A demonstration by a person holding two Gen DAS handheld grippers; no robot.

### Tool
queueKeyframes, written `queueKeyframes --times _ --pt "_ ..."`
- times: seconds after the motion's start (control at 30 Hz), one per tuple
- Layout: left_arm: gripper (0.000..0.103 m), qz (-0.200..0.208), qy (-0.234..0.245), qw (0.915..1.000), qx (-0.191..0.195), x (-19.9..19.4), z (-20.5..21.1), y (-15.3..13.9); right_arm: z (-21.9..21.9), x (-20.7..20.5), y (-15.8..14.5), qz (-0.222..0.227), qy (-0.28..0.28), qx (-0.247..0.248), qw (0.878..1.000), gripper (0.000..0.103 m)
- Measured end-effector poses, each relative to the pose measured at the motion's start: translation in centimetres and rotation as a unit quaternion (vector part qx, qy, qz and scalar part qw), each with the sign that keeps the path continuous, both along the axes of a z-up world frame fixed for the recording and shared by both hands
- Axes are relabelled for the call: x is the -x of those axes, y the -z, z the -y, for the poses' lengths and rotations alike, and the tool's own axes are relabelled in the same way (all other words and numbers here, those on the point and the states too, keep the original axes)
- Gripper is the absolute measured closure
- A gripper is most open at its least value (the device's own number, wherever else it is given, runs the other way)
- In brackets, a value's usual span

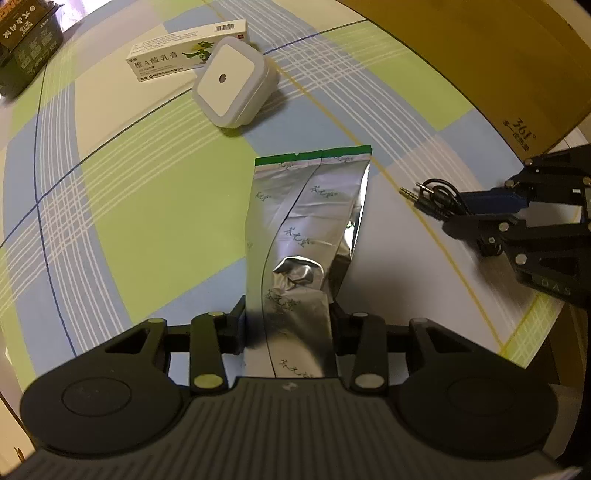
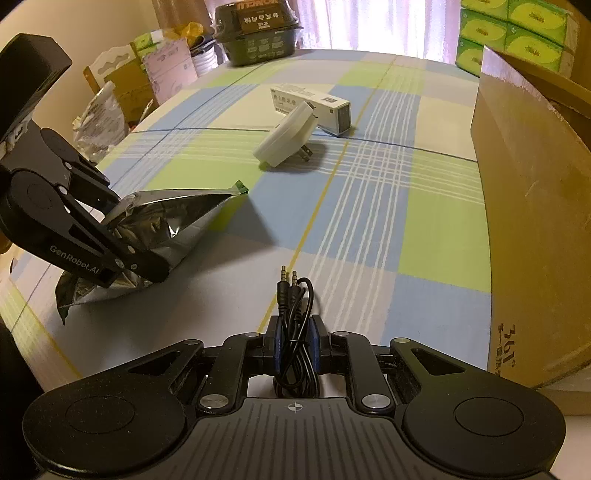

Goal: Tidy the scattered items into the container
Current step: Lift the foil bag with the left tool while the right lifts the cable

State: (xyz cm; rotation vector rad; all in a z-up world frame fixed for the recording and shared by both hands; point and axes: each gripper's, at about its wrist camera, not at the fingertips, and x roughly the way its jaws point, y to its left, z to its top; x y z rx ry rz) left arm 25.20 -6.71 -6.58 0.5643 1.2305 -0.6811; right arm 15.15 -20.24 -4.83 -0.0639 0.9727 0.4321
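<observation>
My left gripper is shut on a silver foil pouch with a green top edge, which stretches forward over the checked tablecloth. Seen from the right wrist, the pouch sags from the left gripper. My right gripper is shut on a coiled black audio cable whose two jack plugs stick out ahead. In the left wrist view the right gripper and its cable sit at the right. A white plug-in night light and a white ointment box lie further ahead.
A brown cardboard box stands along the right side of the table, also seen as the cardboard box. A dark instant-noodle bowl sits at the far edge. Green tissue packs are stacked behind the box. Clutter stands off the table at left.
</observation>
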Motion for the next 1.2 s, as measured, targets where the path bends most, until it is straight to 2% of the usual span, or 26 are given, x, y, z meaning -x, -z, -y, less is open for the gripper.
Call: queueKeyframes --times 0.27,0.63,0.9,1.2 --pt "0.066 0.004 0.004 1.0000 -0.007 0.1 0.2 0.1 -0.1 0.2 0.0 0.004 -0.003 0.006 1.000 0.085" --pt "0.057 0.005 -0.005 1.0000 0.000 -0.1 -0.3 0.2 -0.9 -0.2 -0.1 0.001 -0.014 0.030 0.999 0.085" --pt "0.057 0.003 -0.007 1.0000 0.004 -0.2 -0.5 0.2 -1.3 0.2 -0.1 0.005 -0.021 0.051 0.998 0.085" --pt "0.062 0.005 -0.008 0.9999 0.005 -0.1 -0.4 0.2 -1.5 0.3 0.0 0.009 -0.022 0.058 0.998 0.085"
